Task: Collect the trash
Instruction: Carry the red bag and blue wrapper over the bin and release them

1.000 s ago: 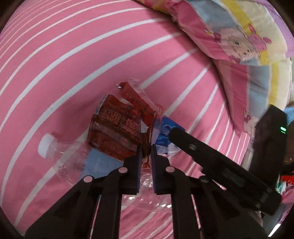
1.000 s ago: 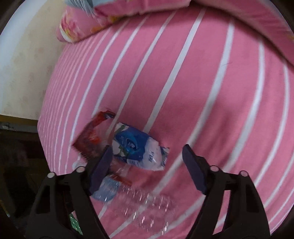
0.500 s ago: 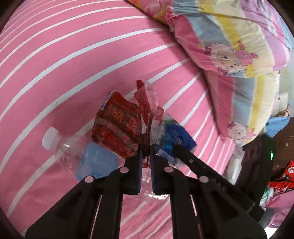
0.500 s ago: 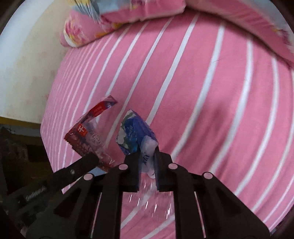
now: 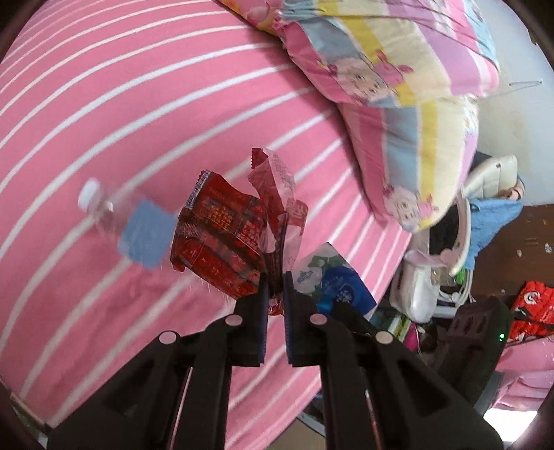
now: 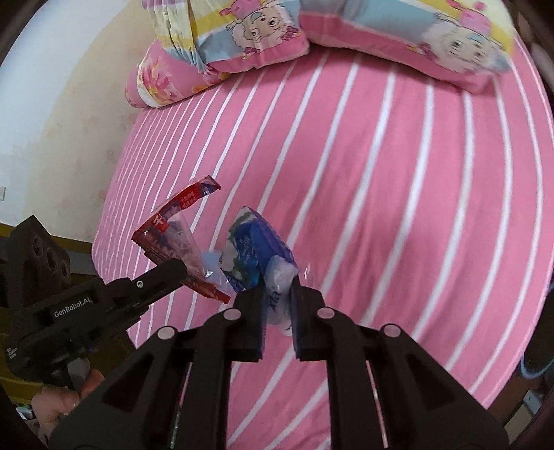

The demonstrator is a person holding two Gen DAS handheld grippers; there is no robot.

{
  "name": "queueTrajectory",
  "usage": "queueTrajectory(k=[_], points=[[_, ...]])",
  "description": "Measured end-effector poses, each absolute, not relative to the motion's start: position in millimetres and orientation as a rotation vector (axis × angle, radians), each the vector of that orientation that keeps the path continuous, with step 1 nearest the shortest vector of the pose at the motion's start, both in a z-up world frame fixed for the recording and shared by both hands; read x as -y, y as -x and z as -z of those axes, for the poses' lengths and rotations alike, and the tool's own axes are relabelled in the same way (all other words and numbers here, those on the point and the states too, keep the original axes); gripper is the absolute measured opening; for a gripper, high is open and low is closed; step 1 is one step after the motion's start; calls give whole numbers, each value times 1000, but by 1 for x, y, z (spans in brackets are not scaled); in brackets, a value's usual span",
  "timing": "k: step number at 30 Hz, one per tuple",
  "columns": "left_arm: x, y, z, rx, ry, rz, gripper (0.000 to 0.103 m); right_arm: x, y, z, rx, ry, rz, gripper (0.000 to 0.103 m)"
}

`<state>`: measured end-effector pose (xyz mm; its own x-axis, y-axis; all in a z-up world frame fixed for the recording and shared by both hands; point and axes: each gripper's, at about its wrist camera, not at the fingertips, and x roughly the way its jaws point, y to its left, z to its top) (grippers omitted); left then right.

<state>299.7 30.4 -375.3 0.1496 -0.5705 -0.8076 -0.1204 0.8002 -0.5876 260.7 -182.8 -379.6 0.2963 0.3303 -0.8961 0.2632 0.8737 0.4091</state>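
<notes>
Wrappers (image 5: 221, 239) upright – long axis vertical

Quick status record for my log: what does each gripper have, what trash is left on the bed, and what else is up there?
left gripper: shut on red wrappers, lifted off the bed
right gripper: shut on blue and white packet, lifted off the bed
left on bed: clear plastic bottle, white cap, blue label, lying on its side
surface: pink striped sheet
other: cartoon-print pillows at the far end of the bed
</notes>
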Motion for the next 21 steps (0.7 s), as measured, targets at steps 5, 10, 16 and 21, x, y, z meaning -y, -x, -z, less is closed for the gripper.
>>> queueTrajectory(k=[5,10,16,21], points=[[-20,-262,360,-1439,584,382,7,190,-227,364,-1292,-559,-30,12],[-5,-232,350,-1475,559,418,7,201,-194,347,-1279,-576,-9,12],[24,-202,335,-1496,509,490,7,220,-159,328,-1245,-604,25,12],[62,-178,329,-1512,464,556,7,249,-120,318,-1217,-643,73,12]])
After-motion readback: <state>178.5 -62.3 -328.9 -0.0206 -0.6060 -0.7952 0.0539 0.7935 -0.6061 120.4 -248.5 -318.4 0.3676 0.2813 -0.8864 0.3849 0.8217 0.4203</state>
